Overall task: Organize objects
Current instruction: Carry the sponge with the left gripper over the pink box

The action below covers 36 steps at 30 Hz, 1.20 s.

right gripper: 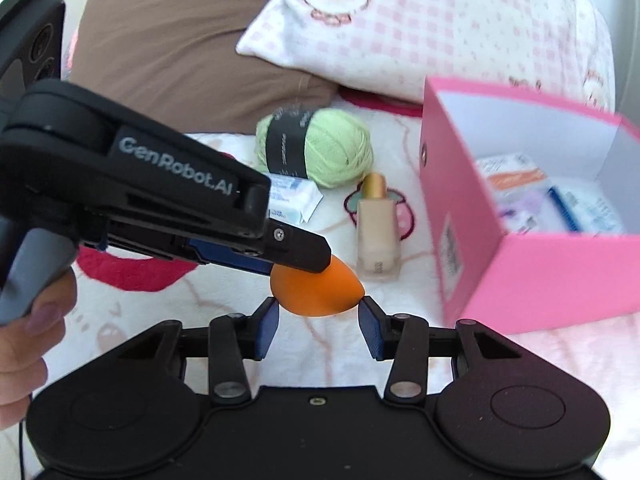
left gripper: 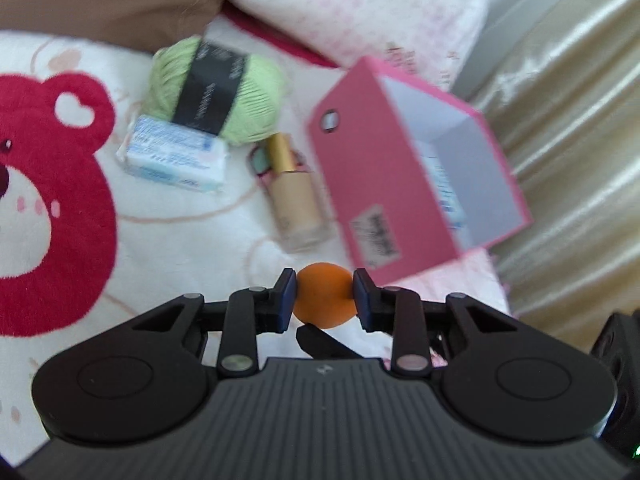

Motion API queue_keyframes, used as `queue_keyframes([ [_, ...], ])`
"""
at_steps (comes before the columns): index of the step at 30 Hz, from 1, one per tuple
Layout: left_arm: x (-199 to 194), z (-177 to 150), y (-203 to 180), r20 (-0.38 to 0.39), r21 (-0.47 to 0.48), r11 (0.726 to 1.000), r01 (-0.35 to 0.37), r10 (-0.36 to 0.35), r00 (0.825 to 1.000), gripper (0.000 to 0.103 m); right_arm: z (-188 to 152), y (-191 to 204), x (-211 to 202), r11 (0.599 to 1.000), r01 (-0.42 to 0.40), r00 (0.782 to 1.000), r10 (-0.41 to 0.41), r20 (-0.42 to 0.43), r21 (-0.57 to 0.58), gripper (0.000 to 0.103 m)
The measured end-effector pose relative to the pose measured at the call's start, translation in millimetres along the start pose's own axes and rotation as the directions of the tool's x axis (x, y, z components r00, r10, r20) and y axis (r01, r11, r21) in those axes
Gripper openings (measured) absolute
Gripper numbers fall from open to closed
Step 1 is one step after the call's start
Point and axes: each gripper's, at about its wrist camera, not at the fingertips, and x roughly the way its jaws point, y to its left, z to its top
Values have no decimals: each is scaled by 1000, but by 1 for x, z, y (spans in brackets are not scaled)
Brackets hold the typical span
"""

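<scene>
My left gripper (left gripper: 324,298) is shut on an orange makeup sponge (left gripper: 325,295), held just above the white blanket. In the right wrist view the left gripper (right gripper: 308,268) comes in from the left with the sponge (right gripper: 318,291) in its tips. My right gripper (right gripper: 318,326) is open, its pads on either side of the sponge's near end, not touching it. An open pink box (left gripper: 380,172) (right gripper: 532,264) stands to the right and holds a few packets (right gripper: 560,204). A foundation bottle (left gripper: 294,192) (right gripper: 378,232), a green yarn ball (left gripper: 214,88) (right gripper: 320,146) and a blue-white packet (left gripper: 176,154) (right gripper: 294,200) lie beyond.
The white blanket with a red bear print (left gripper: 48,200) covers the bed. A brown pillow (right gripper: 180,60) and a pink checked pillow (right gripper: 420,28) lie at the back. A shiny cream curtain (left gripper: 580,160) hangs right of the box.
</scene>
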Motion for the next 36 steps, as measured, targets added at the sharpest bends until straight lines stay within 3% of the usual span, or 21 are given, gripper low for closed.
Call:
queue_keyframes([
  [9,-47,5,-66,-46,197,980,-13,23,999,29,20,-9,-69,998,-61,998,61,-19,6,49],
  [18,-60,11,-128,-28,298,955,9,-1,1000,30,40,-36,-116,998,-60,998,60,1,-2,49],
  [28,-22,52,-177,-63,306,950,52,-35,997,30,68,-93,-135,1000,-7,1000,7,28,-20,49],
  [36,33,86,-189,-86,303,952,44,-19,996,30,98,-144,-103,999,4,1000,-5,-8,-46,49],
])
